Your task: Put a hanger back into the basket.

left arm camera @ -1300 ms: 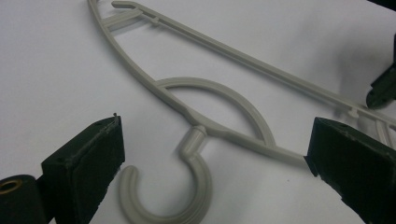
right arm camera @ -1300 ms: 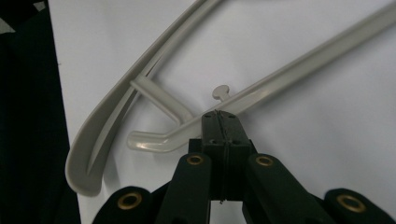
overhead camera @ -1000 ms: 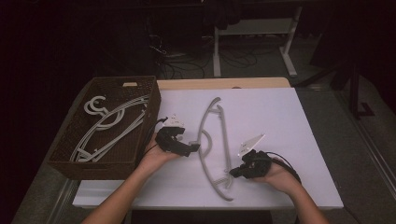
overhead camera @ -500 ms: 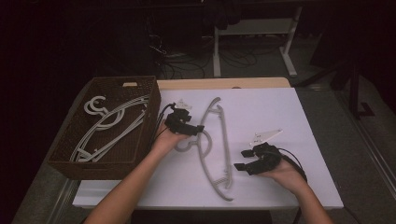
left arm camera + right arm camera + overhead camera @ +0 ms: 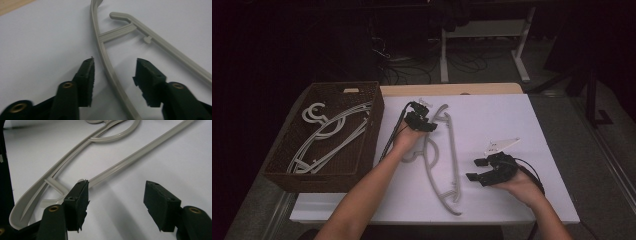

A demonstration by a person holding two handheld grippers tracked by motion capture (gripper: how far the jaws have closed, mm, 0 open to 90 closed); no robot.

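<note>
Straddling hanger [image 5: 107, 65]: left gripper [image 5: 113, 75] (agape)

Overall light: dim in the high view; the room beyond the table [image 5: 492, 105] falls to near black.
Brightest area: the white table top, lit evenly from above, with no hard glare.
Basket [image 5: 362, 90]: dark, its weave is hard to read.
Shadows: soft and short under the grey hanger [image 5: 451, 150] and beneath the forearms.
Left gripper view: bright and washed; the hanger [image 5: 110, 72] casts a faint grey shadow, and the black jaws at the bottom are soft, with fuzzy pad edges.
Right gripper view: similar brightness, dimmer in the top left corner; a dark band runs down the left edge.
Focus: far hanger parts [image 5: 117, 135] blur slightly.
Grain: the high view is noisy in the dark areas.
</note>
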